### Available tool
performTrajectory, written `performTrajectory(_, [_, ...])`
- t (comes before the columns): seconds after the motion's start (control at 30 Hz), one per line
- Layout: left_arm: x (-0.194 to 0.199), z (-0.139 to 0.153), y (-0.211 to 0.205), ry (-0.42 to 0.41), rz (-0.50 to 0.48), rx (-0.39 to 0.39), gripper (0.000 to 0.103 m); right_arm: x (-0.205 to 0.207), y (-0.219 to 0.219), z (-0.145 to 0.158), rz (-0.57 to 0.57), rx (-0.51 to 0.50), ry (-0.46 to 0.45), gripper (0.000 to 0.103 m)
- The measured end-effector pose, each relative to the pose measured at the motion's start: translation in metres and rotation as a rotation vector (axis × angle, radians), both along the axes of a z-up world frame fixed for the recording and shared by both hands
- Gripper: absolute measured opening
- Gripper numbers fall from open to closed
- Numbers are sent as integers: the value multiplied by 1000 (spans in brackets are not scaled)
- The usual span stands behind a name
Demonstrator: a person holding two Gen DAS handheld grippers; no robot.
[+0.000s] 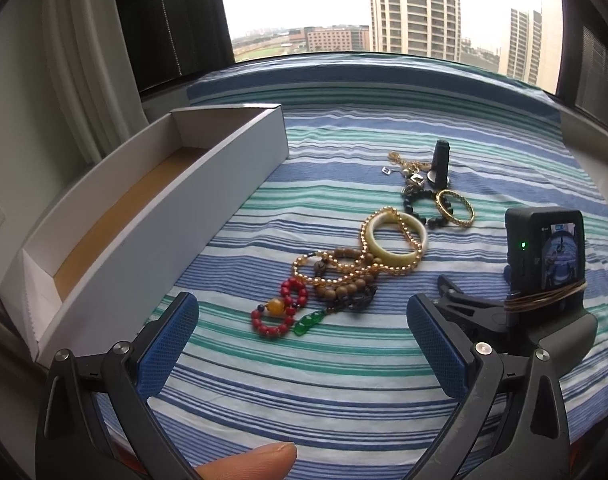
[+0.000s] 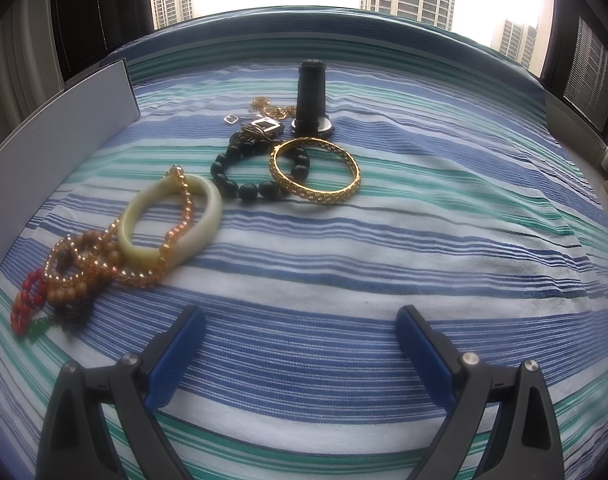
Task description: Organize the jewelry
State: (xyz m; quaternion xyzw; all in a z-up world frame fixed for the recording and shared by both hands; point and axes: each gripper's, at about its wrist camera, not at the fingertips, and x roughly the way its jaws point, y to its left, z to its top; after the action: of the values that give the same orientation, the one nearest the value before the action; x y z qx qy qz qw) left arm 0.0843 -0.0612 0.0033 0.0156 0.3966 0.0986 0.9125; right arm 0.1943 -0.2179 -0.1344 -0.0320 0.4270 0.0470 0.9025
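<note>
While hovering low over striped cloth, left tongs and right tongs gape wide, empty.

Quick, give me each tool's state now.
Left tool: open, holding nothing.
Right tool: open, holding nothing.

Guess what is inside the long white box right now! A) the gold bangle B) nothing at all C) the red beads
B: the white box shows only its bare brown floor, while the gold bangle and red beads lie on the striped cloth.
</note>
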Motion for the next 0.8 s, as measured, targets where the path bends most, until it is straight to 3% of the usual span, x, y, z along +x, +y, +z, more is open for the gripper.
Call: performTrajectory(0.8, [6, -17, 4, 70, 15, -20, 103, 0, 0, 0, 0, 1, 1, 98])
